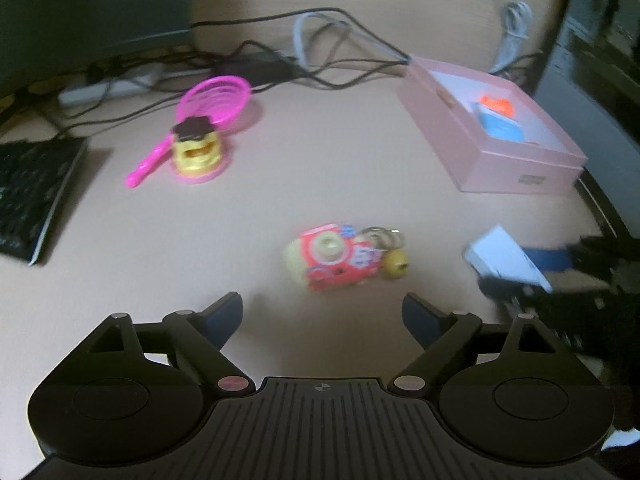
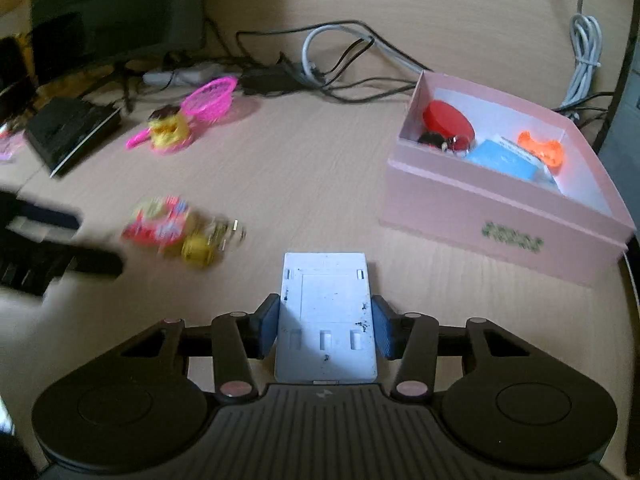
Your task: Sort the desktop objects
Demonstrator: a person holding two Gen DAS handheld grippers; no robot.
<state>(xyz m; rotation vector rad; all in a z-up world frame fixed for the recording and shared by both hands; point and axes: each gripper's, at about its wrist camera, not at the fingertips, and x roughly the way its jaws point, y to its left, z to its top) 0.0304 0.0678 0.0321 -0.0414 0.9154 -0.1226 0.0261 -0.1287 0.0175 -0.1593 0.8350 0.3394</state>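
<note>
My right gripper is shut on a white flat rectangular device and holds it above the desk, short of the pink box. The box holds a red disc, a blue card and an orange piece. My left gripper is open and empty, just short of a red and yellow toy keychain. The keychain also shows in the right wrist view. A pink net scoop and a yellow toy lie further back.
A black keyboard lies at the left. Cables and a power strip run along the back of the desk. A dark monitor stands at the back left. The pink box sits at the right.
</note>
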